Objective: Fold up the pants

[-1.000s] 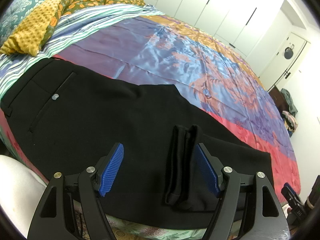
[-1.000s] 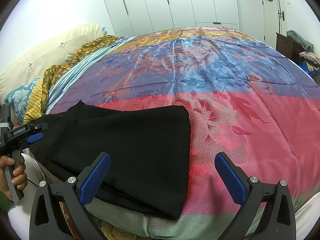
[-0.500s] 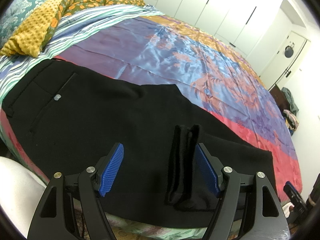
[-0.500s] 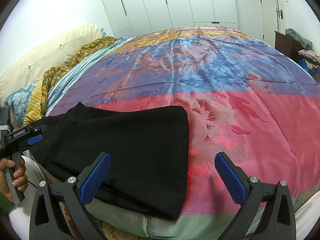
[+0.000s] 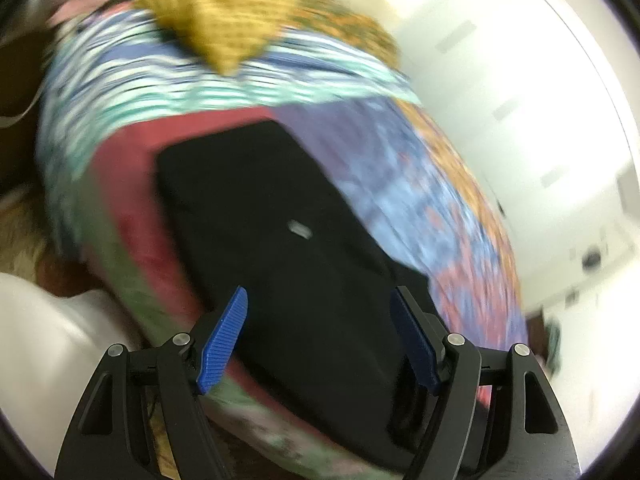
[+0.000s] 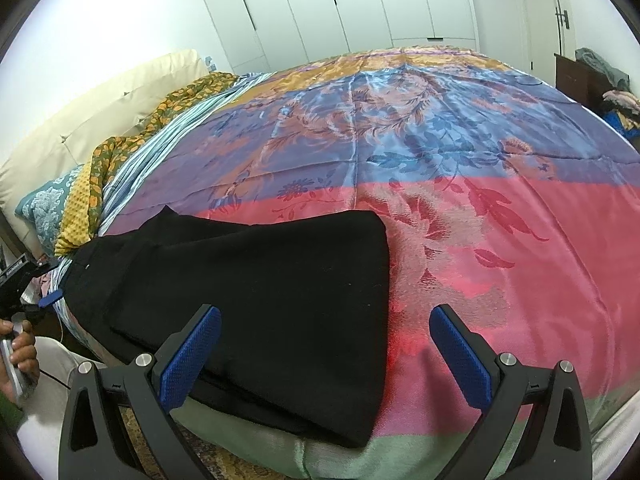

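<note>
Black fabric pants (image 6: 256,296): lying flat near the front edge of the bed, folded lengthwise, hem end toward the right, waist end toward the left. A small pale button (image 5: 300,229) shows on the upper face in the left wrist view, which is blurred.

Multicoloured satin floral bedspread (image 6: 460,184): pink, blue, purple and orange bands, with a green border at the front edge; it carries the pants.

Mustard dotted cloth (image 6: 78,204): at the head end of the bed, beside the teal patterned pillow (image 6: 42,210) and cream headboard (image 6: 100,108).

Left hand-held gripper (image 5: 320,340): blue-padded jaws spread wide, nothing pinched, above the waist half of the pants.

Right hand-held gripper (image 6: 324,352): jaws spread wide and empty, astride the hem end of the pants.

White wardrobe doors (image 6: 340,4): behind the bed.
</note>
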Demonstrator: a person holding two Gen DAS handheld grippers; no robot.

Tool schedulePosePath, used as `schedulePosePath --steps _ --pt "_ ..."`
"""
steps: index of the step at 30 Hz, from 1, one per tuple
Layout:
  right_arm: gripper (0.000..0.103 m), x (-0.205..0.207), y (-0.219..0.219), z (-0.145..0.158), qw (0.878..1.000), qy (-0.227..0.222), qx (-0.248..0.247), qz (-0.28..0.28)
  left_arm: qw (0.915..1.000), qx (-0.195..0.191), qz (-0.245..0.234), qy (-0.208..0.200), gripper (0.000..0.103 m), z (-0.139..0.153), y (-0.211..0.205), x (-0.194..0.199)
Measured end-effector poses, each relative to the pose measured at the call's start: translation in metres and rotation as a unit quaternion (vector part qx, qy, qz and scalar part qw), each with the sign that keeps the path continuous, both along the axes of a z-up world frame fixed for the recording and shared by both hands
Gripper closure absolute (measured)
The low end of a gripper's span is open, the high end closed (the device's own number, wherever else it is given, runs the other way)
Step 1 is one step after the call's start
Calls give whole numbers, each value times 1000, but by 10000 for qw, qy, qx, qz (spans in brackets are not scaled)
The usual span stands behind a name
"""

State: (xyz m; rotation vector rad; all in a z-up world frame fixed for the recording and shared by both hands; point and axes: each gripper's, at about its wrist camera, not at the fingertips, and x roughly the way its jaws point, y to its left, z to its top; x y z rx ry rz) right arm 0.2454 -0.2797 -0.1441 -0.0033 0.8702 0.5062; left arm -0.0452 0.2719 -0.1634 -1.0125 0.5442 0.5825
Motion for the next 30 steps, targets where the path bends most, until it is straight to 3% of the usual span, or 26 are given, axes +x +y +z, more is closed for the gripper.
schedulePosePath --steps 6,9,14,21,26,30 --pt "0 -4 6 -2 9999 -17 -124 94 9927 -771 720 -583 27 -25 46 -34" --pt "0 -5 6 0 9999 -56 -137 74 9873 -948 1018 -766 27 -33 65 -49" --pt "0 -7 10 -2 9996 -29 -222 148 9775 -1327 1088 -1227 27 -46 81 -62" --pt "0 -8 13 -2 9994 -46 -261 243 9845 -1381 773 -763 27 -58 85 -29" --pt "0 -9 12 -3 9992 -36 -307 243 9935 -833 641 -430 27 -50 89 -7" --pt "0 -8 12 -4 9993 -13 -319 213 9931 -915 681 -269 42 -66 99 -2"
